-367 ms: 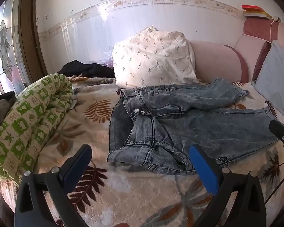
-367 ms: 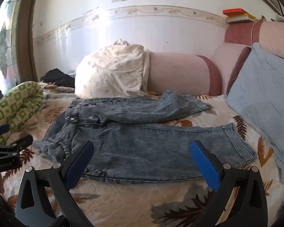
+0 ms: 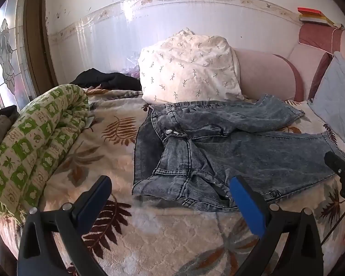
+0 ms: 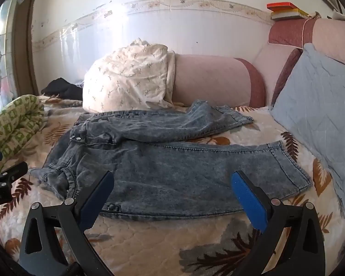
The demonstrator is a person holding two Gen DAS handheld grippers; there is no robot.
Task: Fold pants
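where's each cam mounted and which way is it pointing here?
Left wrist: on the left gripper, open, facing the jeans waistband; right gripper's tip at right edge.
Right wrist: on the right gripper, open, facing the legs of the jeans; left gripper's tip at left edge.
Shared: jeans, white pillow, green quilt, wall.

Daylight enters through the patterned window (image 3: 4, 53) at the left of both frames. It throws strong white glare on the glossy wall (image 3: 117, 36) in the upper middle, washing out detail there. The bedspread (image 4: 149, 237) is evenly lit with soft shadows. Fisheye bending curves the edges, the corners go black, and focus softens slightly toward the rim.
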